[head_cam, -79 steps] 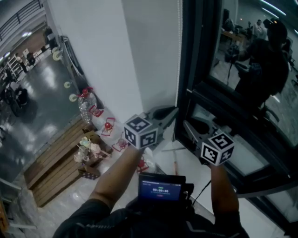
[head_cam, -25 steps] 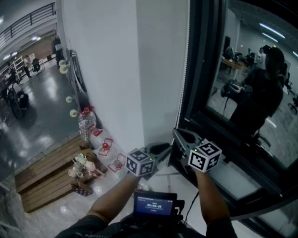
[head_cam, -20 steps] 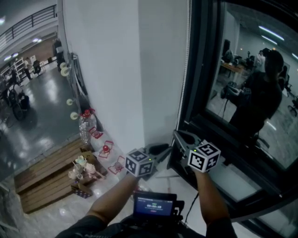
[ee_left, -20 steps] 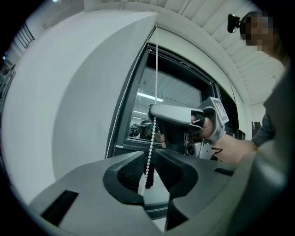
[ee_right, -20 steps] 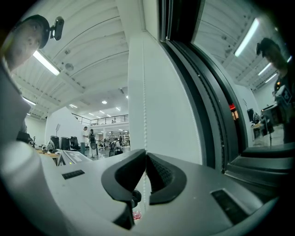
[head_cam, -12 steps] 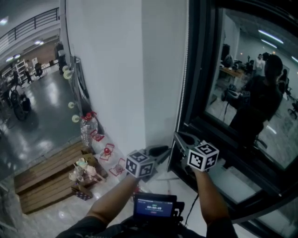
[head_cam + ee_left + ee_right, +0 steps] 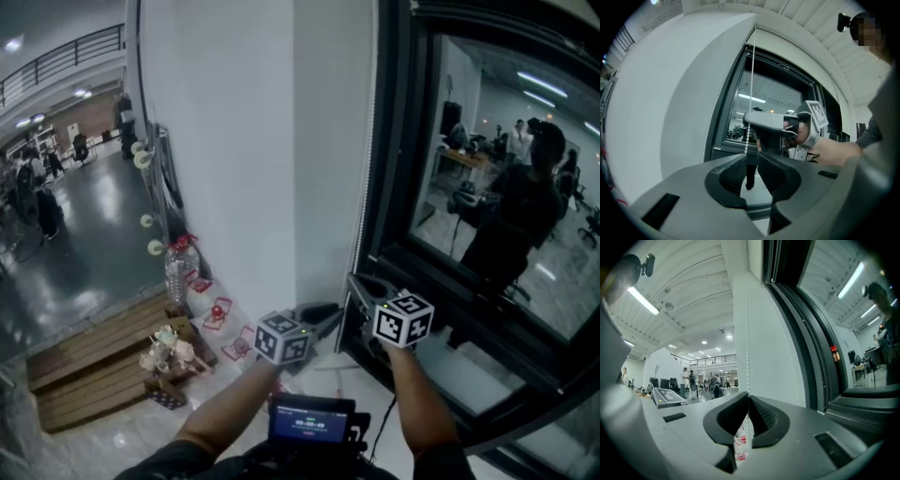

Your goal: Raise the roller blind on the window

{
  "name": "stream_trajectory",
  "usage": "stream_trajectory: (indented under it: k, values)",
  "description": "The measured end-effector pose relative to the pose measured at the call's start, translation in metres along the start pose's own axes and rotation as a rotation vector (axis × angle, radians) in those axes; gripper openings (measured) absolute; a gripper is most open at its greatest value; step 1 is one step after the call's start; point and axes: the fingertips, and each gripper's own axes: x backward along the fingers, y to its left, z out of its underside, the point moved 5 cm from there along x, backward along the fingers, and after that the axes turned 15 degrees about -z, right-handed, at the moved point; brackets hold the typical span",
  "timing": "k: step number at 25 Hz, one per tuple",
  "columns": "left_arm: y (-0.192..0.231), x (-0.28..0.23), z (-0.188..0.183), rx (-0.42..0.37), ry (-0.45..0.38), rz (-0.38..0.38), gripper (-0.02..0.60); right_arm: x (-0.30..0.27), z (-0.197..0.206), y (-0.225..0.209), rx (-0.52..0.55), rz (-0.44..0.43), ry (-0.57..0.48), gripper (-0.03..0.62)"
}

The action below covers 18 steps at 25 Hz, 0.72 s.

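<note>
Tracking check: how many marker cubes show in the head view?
2. One marker cube sits on the left claw, low centre; the other on the right claw, which grips the bead chain by the window frame. None seems hidden.

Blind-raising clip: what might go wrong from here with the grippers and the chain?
1. Only the right gripper is shut on the chain, which is thin; a hard pull may slip it through the grip.
2. The left gripper is open, with the chain hanging just at its jaw gap; closing slightly off line may miss it.
3. Both grippers work close to the window frame and may knock it.
</note>
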Motion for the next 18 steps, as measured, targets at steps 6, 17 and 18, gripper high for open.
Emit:
stream_trajectory:
  k: [6,17,18]
  values:
    - [0.002,0.002,-0.005,-0.001,-0.01,0.001,0.077,0.0,-0.001,-0.003,-0.002,0.009,-0.006,0.005]
    - [0.014,-0.008,-0.016,0.006,-0.041,0.013,0.077,-0.001,-0.005,-0.016,0.023,0.035,-0.013,0.006]
    - [0.015,-0.009,-0.018,0.007,-0.044,0.013,0.077,-0.001,-0.006,-0.018,0.026,0.039,-0.015,0.006]
